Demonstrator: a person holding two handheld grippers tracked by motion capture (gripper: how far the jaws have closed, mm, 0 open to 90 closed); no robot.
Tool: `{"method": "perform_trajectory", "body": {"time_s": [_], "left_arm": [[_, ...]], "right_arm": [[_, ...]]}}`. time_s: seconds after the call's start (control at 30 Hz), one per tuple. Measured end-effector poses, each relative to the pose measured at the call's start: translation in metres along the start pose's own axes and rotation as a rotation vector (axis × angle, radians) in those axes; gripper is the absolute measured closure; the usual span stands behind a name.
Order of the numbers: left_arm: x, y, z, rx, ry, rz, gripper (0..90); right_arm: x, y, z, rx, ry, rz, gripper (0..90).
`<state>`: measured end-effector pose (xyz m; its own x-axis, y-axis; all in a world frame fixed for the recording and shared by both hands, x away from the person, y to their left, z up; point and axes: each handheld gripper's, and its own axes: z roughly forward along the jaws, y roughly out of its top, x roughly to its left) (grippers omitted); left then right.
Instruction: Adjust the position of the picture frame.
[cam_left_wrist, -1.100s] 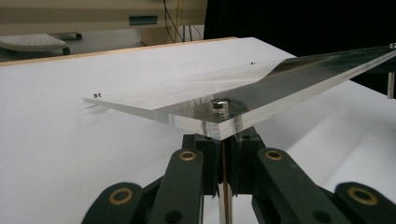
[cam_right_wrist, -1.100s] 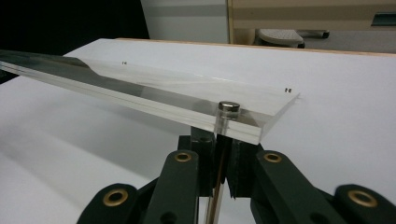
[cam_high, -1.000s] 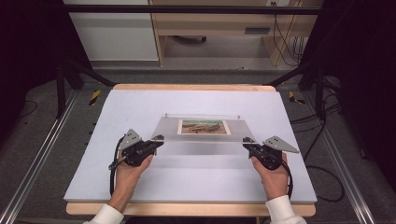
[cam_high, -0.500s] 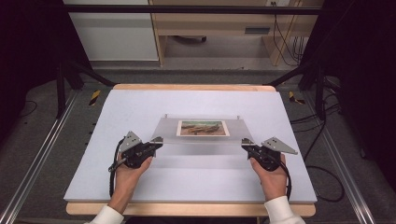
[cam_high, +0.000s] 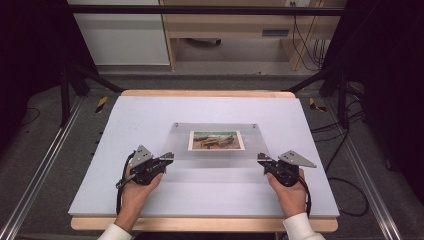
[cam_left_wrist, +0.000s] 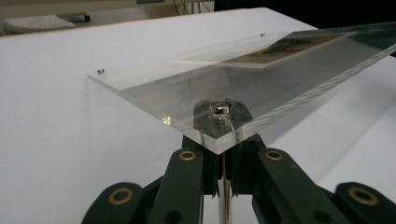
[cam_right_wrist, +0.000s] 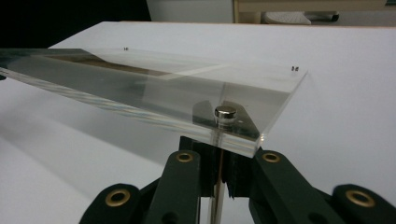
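High view: a clear acrylic frame (cam_high: 220, 150) with a landscape photo (cam_high: 216, 140) lies mid-table (cam_high: 125, 120), long axis left to right, white surface open on all sides. The left hand-held gripper (cam_high: 167, 159) pinches its near left corner, the right hand-held gripper (cam_high: 261, 160) its near right corner.

Left gripper view: jaws closed on the corner at a metal stud (cam_left_wrist: 220, 108); the near edge is raised off the table.

Right gripper view: jaws clamped likewise at another stud (cam_right_wrist: 225, 112).
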<state>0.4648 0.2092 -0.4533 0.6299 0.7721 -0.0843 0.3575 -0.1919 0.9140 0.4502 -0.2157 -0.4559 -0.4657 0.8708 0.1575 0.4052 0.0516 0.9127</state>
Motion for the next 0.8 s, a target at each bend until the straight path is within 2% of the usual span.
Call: {"method": "perform_trajectory", "body": {"time_s": [0.2,0.33,0.53,0.8], "left_arm": [[-0.003,-0.007,-0.002,0.034,0.007,0.014,83.3],[-0.004,-0.012,-0.003,0.054,0.005,0.007,83.5],[-0.003,-0.012,-0.003,0.057,-0.007,0.004,83.6],[-0.003,-0.012,-0.002,0.071,-0.006,0.009,83.6]], "right_arm": [[0.001,-0.006,-0.001,0.030,-0.003,0.011,84.7],[0.005,-0.012,-0.002,0.055,-0.010,0.018,84.8],[0.007,-0.012,-0.002,0.065,-0.023,0.013,84.8],[0.005,-0.013,-0.001,0.072,-0.011,0.009,84.8]]}}
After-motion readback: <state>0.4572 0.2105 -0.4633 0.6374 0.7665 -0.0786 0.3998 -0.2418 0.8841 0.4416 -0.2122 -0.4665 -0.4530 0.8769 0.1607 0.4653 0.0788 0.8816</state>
